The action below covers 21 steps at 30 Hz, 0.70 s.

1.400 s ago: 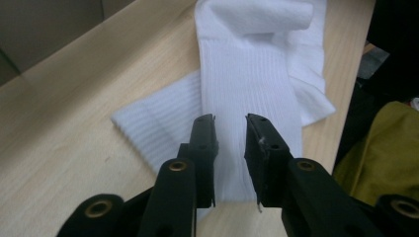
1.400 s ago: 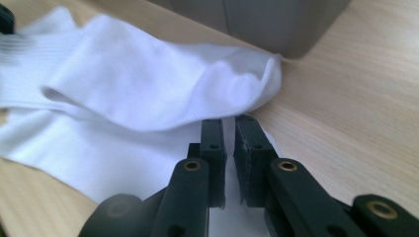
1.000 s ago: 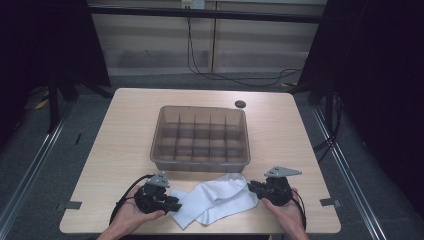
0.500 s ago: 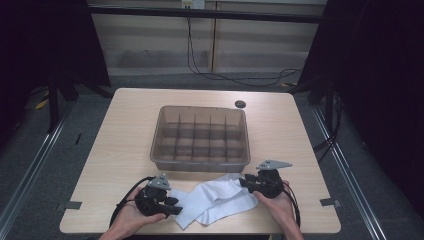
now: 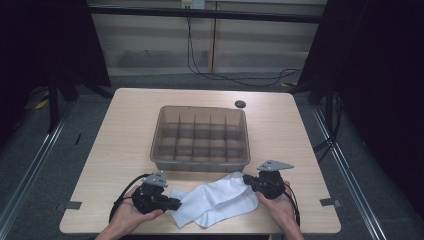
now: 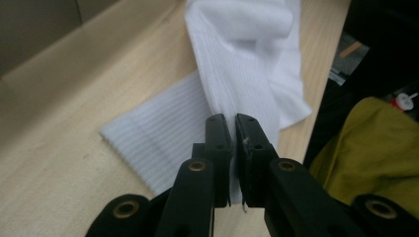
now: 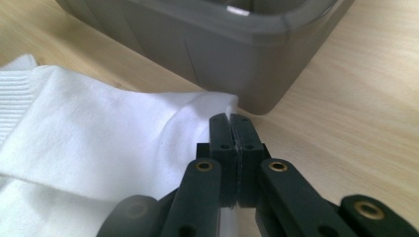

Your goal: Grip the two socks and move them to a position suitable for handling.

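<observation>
White ribbed sock [image 5: 215, 201], rumpled, folded over itself, flat on worktop [image 5: 120, 130] between tools. Left tool [image 5: 172, 204] clamped on cuff end; right tool [image 5: 246, 180] clamped on toe end.

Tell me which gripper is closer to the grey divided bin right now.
Right. The right gripper, shut on the white sock, sits just off the grey divided bin at its near right corner. The left gripper pinches the sock's other end, farther back toward the table's near edge.
</observation>
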Available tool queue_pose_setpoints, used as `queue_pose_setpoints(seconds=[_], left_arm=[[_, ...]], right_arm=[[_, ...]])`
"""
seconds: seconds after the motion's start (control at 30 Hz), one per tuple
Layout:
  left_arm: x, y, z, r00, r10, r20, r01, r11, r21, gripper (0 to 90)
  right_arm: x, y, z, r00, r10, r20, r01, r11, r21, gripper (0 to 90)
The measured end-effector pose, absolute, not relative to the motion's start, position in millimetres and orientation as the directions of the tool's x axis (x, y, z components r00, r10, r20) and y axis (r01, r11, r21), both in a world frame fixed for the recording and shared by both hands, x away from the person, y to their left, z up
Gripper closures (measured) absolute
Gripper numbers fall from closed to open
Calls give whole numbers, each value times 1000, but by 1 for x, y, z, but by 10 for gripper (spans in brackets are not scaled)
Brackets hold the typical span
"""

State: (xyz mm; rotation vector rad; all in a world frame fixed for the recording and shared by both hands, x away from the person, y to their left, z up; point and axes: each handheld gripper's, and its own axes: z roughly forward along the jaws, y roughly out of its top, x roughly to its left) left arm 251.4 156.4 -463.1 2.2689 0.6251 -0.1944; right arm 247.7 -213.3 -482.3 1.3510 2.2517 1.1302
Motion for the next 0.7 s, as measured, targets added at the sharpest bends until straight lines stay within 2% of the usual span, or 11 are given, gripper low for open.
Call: queue_pose_setpoints(seconds=[0.23, 0.4, 0.57, 0.7], left_arm=[[261, 171, -438, 862, 354, -362, 504, -533, 680, 850], [265, 181, -431, 858, 369, -358, 510, -520, 685, 850], [275, 176, -445, 844, 416, -340, 531, -556, 639, 842], [279, 173, -453, 825, 464, -322, 553, -548, 627, 783]], right_arm=[[234, -222, -462, -518, 842, 149, 592, 227, 774, 896], [220, -227, -451, -512, 843, 164, 591, 207, 780, 896], [207, -223, -461, -516, 839, 174, 620, 225, 752, 897], [207, -221, -476, -513, 844, 158, 643, 256, 722, 896]])
